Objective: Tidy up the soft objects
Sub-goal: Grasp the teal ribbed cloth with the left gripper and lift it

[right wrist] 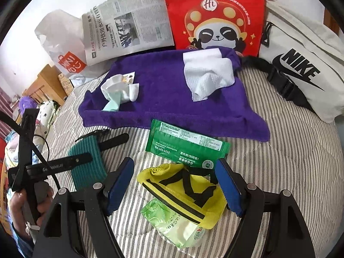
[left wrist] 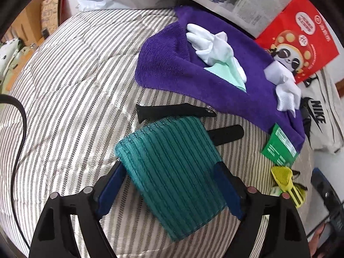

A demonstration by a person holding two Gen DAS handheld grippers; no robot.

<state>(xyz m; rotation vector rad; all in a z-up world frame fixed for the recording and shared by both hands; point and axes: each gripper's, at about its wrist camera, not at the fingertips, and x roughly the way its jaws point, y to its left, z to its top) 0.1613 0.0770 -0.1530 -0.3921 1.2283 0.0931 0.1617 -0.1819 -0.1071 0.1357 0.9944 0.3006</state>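
The left gripper (left wrist: 169, 185) points steeply down at the striped bed cover (left wrist: 71, 99). Its blue pads stand wide apart, one on each side of a folded teal ribbed cloth (left wrist: 172, 172) with black straps, which lies flat on the cover between them. I cannot tell if the pads touch the edges of the cloth; they do not seem to squeeze it.

The right gripper (right wrist: 174, 187) is also open. Between its pads lies a small yellow mesh pouch (right wrist: 185, 191) with black bands, and a pale green plastic packet (right wrist: 169, 221) sticks out from under it, nearer to the gripper. The pads are beside the pouch and apart from it.

Just beyond the pouch lies a dark green wipes packet (right wrist: 187, 146). Farther ahead is a spread purple towel (right wrist: 163, 94), and on it a white cloth (right wrist: 206, 73) and a white glove (right wrist: 116, 88). Behind the towel stand a newspaper (right wrist: 129, 28) and a red panda bag (right wrist: 215, 15); to the right of them is a white Nike bag (right wrist: 301, 68).
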